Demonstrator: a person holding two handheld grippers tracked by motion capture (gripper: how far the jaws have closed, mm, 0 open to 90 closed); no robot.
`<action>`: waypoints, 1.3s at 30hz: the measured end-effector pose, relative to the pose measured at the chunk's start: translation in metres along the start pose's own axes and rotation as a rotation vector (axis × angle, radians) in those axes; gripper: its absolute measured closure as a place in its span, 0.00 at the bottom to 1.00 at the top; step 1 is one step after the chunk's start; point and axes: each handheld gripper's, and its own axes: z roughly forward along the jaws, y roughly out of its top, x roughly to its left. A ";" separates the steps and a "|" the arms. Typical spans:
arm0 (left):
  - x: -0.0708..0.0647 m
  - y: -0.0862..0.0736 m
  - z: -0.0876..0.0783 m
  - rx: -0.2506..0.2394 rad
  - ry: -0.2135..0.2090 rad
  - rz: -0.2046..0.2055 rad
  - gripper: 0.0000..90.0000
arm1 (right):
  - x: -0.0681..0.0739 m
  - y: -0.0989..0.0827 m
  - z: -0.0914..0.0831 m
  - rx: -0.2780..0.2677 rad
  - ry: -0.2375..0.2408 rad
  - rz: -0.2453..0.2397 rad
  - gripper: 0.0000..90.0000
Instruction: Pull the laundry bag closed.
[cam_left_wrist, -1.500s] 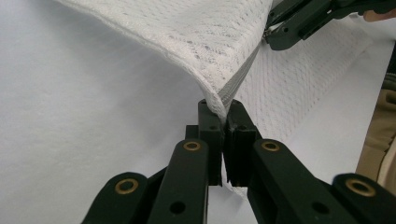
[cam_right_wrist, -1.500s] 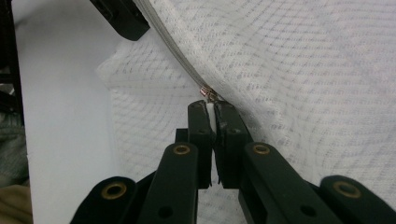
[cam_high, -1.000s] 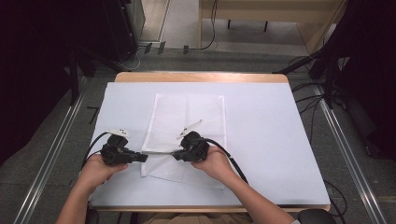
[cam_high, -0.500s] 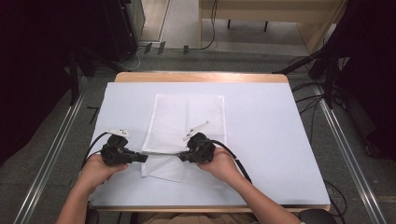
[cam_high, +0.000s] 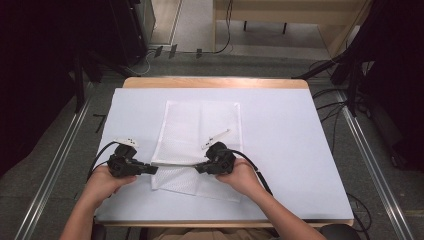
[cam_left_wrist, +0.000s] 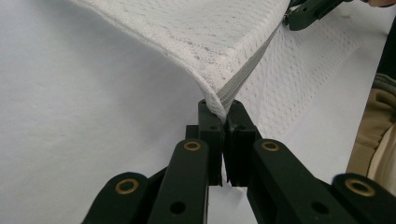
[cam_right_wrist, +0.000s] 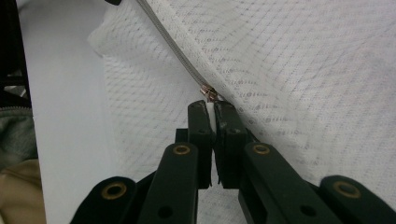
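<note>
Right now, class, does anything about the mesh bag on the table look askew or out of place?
Yes. The white mesh bag lies slightly crooked on the table, and its near zip edge is lifted and stretched taut between the left gripper, shut on its corner, and the right gripper, shut at the zip pull. No damage shows.

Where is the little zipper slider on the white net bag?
In the right gripper view, the zipper slider sits just above the right hand-held gripper, on the grey zipper of the mesh bag.
</note>
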 end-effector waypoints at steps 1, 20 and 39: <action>0.000 0.000 0.000 0.000 0.000 0.001 0.98 | 0.000 0.000 0.000 0.000 0.000 0.000 0.98; 0.003 -0.003 -0.001 0.006 -0.001 -0.004 0.98 | -0.013 -0.015 -0.016 0.037 -0.039 0.026 0.98; 0.003 -0.003 -0.002 0.014 -0.003 -0.006 0.98 | -0.015 -0.024 -0.027 0.039 -0.040 0.031 0.98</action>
